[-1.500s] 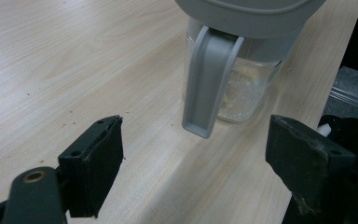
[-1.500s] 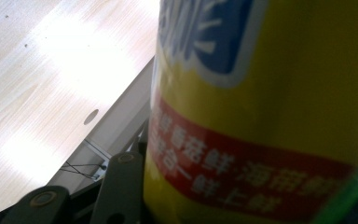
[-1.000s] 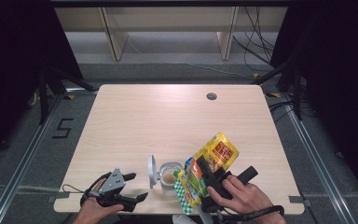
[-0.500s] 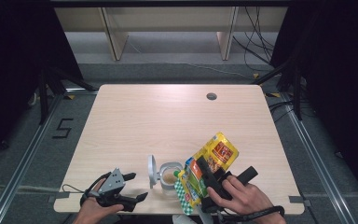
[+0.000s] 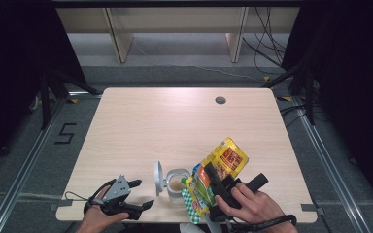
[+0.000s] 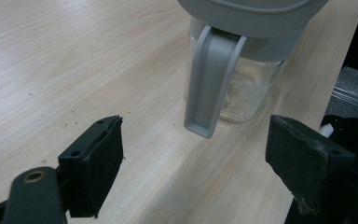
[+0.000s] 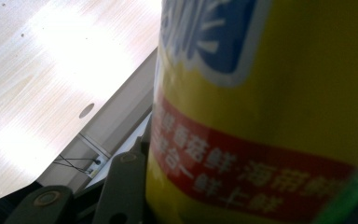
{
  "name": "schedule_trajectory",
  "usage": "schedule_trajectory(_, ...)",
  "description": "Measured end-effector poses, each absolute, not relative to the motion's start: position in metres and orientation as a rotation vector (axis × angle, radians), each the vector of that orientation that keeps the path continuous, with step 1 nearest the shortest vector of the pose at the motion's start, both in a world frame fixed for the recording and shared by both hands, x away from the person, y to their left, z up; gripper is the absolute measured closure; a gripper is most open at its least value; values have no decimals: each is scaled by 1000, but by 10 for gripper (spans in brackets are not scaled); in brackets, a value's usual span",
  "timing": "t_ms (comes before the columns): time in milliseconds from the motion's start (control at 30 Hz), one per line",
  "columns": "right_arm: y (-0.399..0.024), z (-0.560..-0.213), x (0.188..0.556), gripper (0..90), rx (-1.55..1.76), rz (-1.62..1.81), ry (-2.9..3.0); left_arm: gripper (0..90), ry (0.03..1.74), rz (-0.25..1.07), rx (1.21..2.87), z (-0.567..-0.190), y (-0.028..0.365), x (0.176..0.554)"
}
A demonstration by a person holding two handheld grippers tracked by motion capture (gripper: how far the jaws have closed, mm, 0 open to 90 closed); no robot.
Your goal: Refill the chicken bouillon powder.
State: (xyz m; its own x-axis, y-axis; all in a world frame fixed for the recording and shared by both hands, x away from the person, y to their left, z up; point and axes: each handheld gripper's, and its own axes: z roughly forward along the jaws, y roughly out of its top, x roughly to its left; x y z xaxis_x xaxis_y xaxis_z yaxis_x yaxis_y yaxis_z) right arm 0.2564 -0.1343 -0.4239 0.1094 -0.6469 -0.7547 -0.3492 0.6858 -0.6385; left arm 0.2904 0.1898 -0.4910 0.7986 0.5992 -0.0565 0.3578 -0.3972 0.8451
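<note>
- Your left hand-held gripper [image 5: 138,194] rests low at the near left edge of the worktop [image 5: 175,121], its jaws spread wide and holding nothing.
- In the left gripper view those two black jaws stand well apart, with bare wood between them; the glass jar [image 6: 242,88] sits just ahead, not touched by either pad.
- The jar stands upright near the front edge of the worktop, between your two hands. A layer of pale, sandy powder lies in its bottom.
- Its grey flip lid [image 5: 158,177] is swung open and stands on edge at the jar's left side in the high view; in the left gripper view the lid's grey latch arm [image 6: 212,79] hangs down in front of the glass.
- Your right hand-held gripper [image 5: 212,182] is clamped on the yellow packet [image 5: 223,162], which it holds off the worktop, tilted, with its lower green-and-white end just beside the jar's right rim and its upper end pointing up and away to the right.
- Your right hand [image 5: 252,206] wraps the gripper's black body at the near edge of the worktop.
- In the right gripper view the packet [image 7: 270,112] sits right against the lens: yellow with a red band of white printed characters and a blue-and-white logo above. The pads themselves are hidden behind it.
- A small round cable hole [image 5: 220,100] lies at the far side of the worktop, well apart from everything else.
</note>
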Motion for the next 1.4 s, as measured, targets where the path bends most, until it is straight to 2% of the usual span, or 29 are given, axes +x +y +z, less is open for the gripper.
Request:
schedule_trajectory(233,-135,-420,257,630,-885,-298,1476,186,672,333,2045,-490,192,293)
schedule_trajectory(1400,-132,-416,254,633,-933,-327,1447,184,685,319,2029,-490,191,292)
